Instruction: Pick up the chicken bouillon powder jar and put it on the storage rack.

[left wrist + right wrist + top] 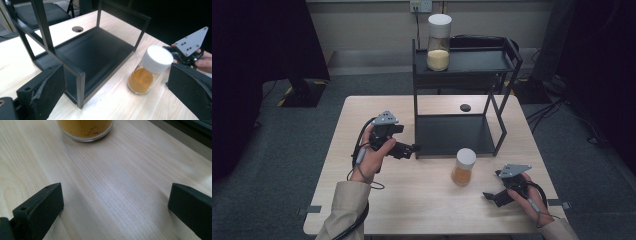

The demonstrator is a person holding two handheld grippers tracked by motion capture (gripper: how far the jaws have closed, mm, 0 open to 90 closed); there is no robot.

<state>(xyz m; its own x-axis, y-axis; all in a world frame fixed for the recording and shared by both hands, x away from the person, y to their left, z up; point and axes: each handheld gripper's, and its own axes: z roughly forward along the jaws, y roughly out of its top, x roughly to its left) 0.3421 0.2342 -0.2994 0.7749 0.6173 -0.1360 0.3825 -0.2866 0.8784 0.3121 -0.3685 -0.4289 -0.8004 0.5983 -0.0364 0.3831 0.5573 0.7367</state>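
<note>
— Room around the orange-powder jar?
— Upright on bare bench, just beside the black rack's front edge.
— Grippers?
— Left gripper and right gripper: jaws wide apart, empty, touching nothing.

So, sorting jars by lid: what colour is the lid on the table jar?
White lid, clearest in the left gripper view.

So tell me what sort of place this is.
Probably a lab or data-recording room: a light wooden table on grey carpet, a black metal shelf rack holding a jar, dark screens around.
</note>
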